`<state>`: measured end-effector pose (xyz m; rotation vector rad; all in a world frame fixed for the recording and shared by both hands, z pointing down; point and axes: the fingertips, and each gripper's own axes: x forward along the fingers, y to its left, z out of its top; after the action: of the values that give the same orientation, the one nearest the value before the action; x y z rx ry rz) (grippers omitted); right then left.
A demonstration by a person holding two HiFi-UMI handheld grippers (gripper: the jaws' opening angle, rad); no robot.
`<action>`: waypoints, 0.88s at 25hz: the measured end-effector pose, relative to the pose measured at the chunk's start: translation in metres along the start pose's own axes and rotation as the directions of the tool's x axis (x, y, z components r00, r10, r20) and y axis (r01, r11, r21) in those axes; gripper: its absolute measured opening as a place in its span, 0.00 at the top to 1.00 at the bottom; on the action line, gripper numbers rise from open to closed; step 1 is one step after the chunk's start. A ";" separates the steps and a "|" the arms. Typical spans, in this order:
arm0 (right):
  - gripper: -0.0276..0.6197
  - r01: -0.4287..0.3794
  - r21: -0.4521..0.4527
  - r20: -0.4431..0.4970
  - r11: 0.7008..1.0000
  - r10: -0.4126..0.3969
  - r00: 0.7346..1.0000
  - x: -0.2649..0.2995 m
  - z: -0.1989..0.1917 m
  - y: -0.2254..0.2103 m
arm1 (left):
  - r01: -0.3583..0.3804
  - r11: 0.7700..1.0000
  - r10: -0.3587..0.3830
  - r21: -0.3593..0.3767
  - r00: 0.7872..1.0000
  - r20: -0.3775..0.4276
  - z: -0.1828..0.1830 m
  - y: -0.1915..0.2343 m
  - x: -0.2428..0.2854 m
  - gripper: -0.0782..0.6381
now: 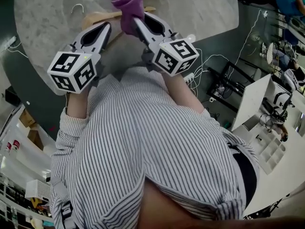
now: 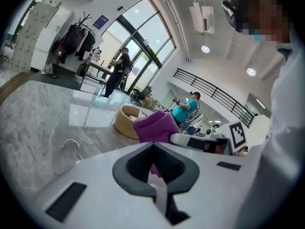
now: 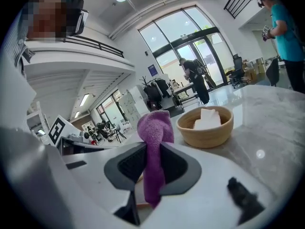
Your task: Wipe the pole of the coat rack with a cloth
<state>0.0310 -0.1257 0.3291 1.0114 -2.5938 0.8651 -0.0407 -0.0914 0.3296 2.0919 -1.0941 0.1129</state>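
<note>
Cloth [image 1: 128, 6] is purple and bunched, clamped in the right gripper [image 1: 136, 20]. Right gripper view confirms it: the jaws of the right gripper [image 3: 152, 149] pinch the cloth [image 3: 155, 128] mid-length, so a rounded wad stands above the tips and a tail hangs below. Left gripper [image 1: 102, 30] has its jaws closed together with nothing between them. In its own view the left gripper [image 2: 152, 147] shows tips meeting, and the purple seen past them is the cloth [image 2: 155, 125] over in the right gripper [image 2: 200, 142].

Both grippers are held side by side over the near edge of a marble table [image 1: 200, 8]. A wooden hanger [image 1: 95, 18] lies on the table under them, and a wooden bowl [image 3: 205, 128] sits further in.

Key relation: no pole is within reach. The only coat rack [image 3: 153, 92] visible stands on the far side of the room, past the table, loaded with dark garments. It is likely the target, but that can't be confirmed. From the right gripper it lies straight ahead, a touch left of the cloth. From the left gripper the coat rack [image 2: 78, 35] is far off to the upper left. Its pole is upright and mostly hidden by the coats, with only the branch tips showing on top.

Judgement: wiping has not started. The right gripper has the cloth, so it would do the wipe, and the person would need to walk around the table to reach the rack. The stroke would run vertically along the pole. Left gripper is free to steady the rack.
</note>
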 end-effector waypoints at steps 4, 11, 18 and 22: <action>0.83 0.045 0.024 0.003 0.999 -0.045 0.999 -0.003 -0.002 -0.022 | 0.024 1.000 -0.024 -0.012 1.000 -0.008 0.000 -0.002 0.018 0.88; 0.83 0.142 0.039 -0.001 0.989 -0.142 0.990 -0.012 -0.006 -0.068 | 0.025 0.999 -0.027 -0.035 0.998 -0.049 -0.010 0.009 0.041 0.88; 0.83 0.216 0.050 -0.028 0.975 -0.215 0.976 -0.016 -0.022 -0.096 | 0.046 0.997 -0.052 -0.064 0.993 -0.105 -0.029 0.008 0.062 0.88; 0.83 0.254 0.041 -0.036 0.966 -0.252 0.967 -0.020 -0.025 -0.111 | 0.053 0.996 -0.064 -0.078 0.988 -0.143 -0.040 0.008 0.072 0.88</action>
<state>0.1208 -0.1646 0.3901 1.2967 -2.3602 0.8691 0.0088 -0.1157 0.3909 2.0139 -0.9356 0.1898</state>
